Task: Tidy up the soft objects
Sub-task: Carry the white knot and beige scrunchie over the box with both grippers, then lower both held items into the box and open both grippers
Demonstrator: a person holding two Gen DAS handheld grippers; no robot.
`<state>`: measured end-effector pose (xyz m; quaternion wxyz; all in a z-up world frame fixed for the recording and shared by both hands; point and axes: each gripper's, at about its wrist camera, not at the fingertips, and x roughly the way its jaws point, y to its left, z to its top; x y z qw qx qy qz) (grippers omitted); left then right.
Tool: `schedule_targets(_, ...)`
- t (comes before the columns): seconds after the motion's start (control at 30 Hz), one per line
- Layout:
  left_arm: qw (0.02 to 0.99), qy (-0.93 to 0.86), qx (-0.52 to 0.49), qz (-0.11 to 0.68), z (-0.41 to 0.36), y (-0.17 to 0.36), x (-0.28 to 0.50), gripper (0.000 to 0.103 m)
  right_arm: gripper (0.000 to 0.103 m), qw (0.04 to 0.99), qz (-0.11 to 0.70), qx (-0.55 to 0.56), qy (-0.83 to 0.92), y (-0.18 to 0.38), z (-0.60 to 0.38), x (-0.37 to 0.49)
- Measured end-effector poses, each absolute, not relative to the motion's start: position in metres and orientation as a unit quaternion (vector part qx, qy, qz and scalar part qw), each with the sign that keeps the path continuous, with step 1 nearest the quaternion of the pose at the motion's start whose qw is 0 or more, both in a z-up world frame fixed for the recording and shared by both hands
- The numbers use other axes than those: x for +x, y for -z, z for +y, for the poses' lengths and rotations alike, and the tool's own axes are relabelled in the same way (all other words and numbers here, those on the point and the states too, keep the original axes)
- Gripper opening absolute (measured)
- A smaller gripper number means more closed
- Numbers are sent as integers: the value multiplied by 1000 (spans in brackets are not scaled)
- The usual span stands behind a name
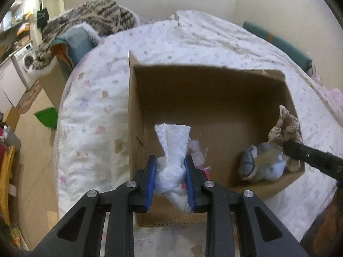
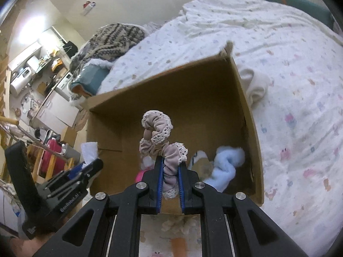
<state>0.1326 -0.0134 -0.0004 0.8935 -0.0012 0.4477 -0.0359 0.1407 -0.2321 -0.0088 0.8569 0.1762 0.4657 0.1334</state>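
Bedding printed with small pastel animals covers the bed (image 1: 90, 98), and an open cardboard box (image 1: 205, 90) sits on it with its mouth facing up. Beyond the bed's far-left corner lies a heap of striped knitted fabric (image 1: 96, 17), and a washing machine (image 1: 26, 59) stands farther left in the room.

Over the box's near-left part, the left gripper (image 1: 170, 162) is clenched on a white cloth (image 1: 173, 150): its 2 blue-padded fingers (image 1: 150, 177) pinch the bunched middle, a flat flap of the cloth stands up above them, and a twisted end hangs down between them.

At the box's near-right part, the right gripper (image 2: 170, 169) is clamped on a beige scrunchie with lace trim (image 2: 157, 132). 1 section of the scrunchie is squeezed between the blue pads, while the rest loops upward above the fingertips. From the left wrist view the same scrunchie (image 1: 285, 126) shows against the box's right wall.

Inside the box, in its near-right corner, rests a light blue plush item (image 2: 227, 167), beside a grey-and-white soft piece (image 2: 198, 158). Something pink (image 2: 139, 176) lies on the box floor near the front wall, mostly hidden. A cream folded cloth (image 2: 255, 85) lies on the bedding, touching the outside of the box's right wall.
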Motion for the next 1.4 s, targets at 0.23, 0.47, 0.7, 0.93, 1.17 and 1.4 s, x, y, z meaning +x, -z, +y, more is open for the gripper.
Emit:
schedule_targets(0.23, 891, 27, -15, 452, -8, 8, 135, 24, 14, 850, 485, 163, -127, 24, -227, 147)
schedule_targets(0.47, 891, 36, -7, 453, -12, 10, 136, 25, 14, 845, 498, 152, -122, 29, -223, 150)
schedule_targets(0.7, 887, 38, -15, 460, -12, 11, 137, 27, 14, 841, 507, 146, -124, 32, -218, 151)
schedule_targets(0.93, 887, 38, -13, 460, -12, 11, 137, 28, 14, 841, 506, 147, -126, 32, -217, 151)
schedule_targets(1.17, 890, 43, -5, 454, -16, 8, 134, 36, 15, 838, 509, 150, -124, 33, -219, 153)
schedule_targets(1.4, 895, 35, -1, 444, -17, 3, 133, 56, 18, 840, 507, 148, -122, 32, -220, 152)
